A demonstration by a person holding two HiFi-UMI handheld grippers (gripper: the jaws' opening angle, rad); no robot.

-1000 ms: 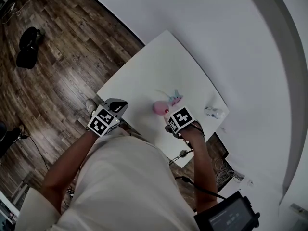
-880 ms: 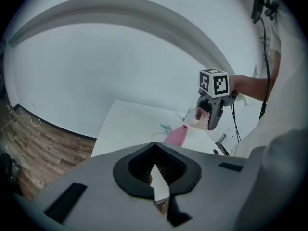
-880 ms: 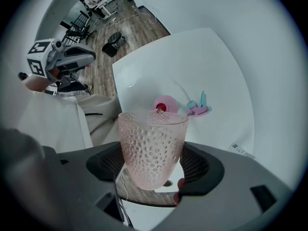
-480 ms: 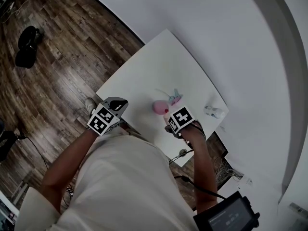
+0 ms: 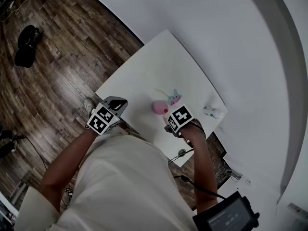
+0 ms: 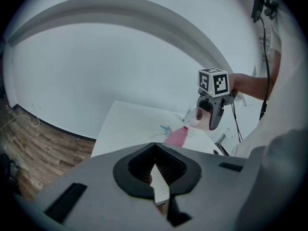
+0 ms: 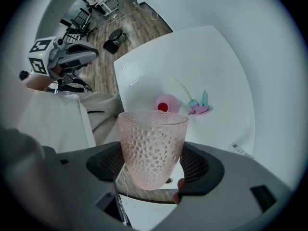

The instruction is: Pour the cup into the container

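The right hand-held gripper clamps the dimpled pink cup low on its wall. The cup looks rigid, slick and likely fragile. The pink container stands near the bench's near edge. The left hand-held gripper is closed, seemingly empty.

Left tongs shut, angled partly downward, left of centre in head view. Right tongs clamped on the cup, pointing steeply down, just right of centre. Left forearm and right forearm bare, reaching up from bottom of frame
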